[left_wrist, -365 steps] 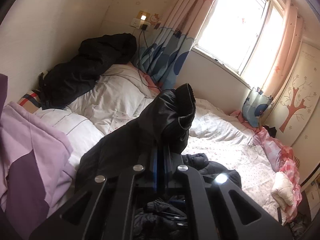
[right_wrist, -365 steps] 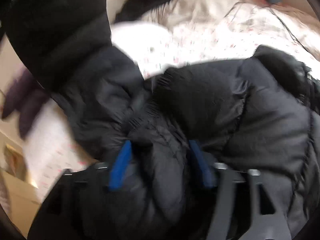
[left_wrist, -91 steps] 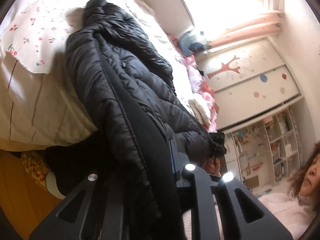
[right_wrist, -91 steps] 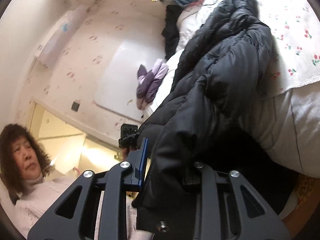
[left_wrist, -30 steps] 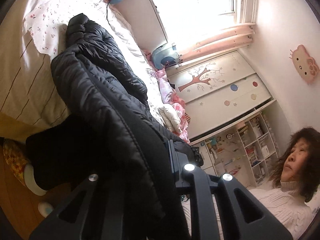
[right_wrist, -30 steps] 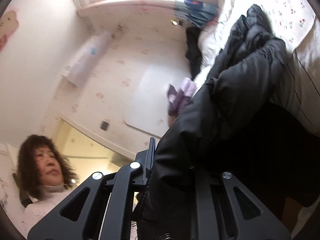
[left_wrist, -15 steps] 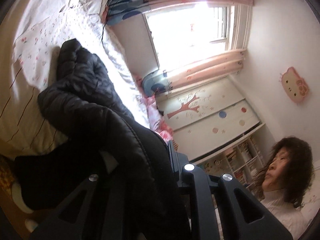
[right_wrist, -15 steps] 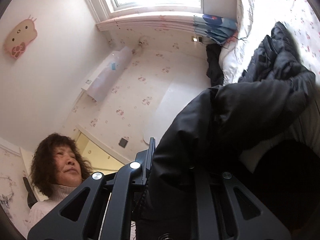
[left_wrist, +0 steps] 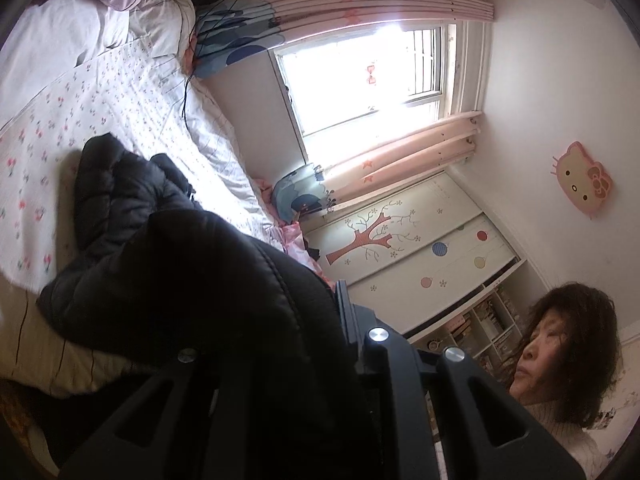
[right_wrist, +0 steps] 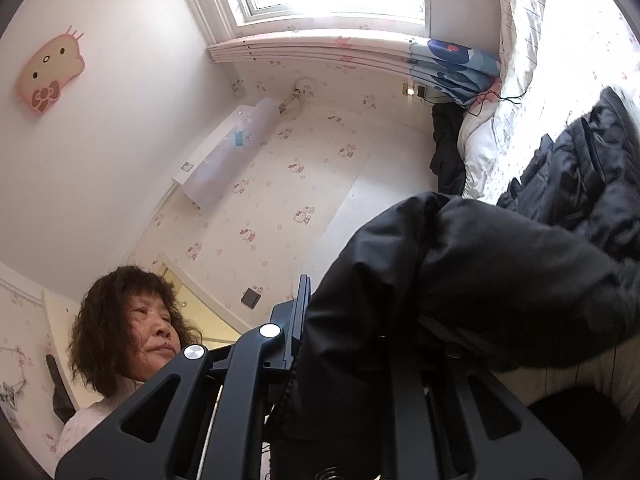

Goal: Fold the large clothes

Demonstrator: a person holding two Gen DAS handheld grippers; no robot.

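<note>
Floral bedspread beneath — black puffer coat blocks both views.

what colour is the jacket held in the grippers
Black, a quilted puffer jacket; it shows best in the left wrist view.

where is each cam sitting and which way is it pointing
Left wrist: on the left gripper, tilted up over the bed toward the window; shows its fingers and the person's face.
Right wrist: on the right gripper, tilted up at the wall and air conditioner; shows its fingers and face.
Shared: the black jacket clamped in both, bed, window, Hello Kitty plaque.
</note>
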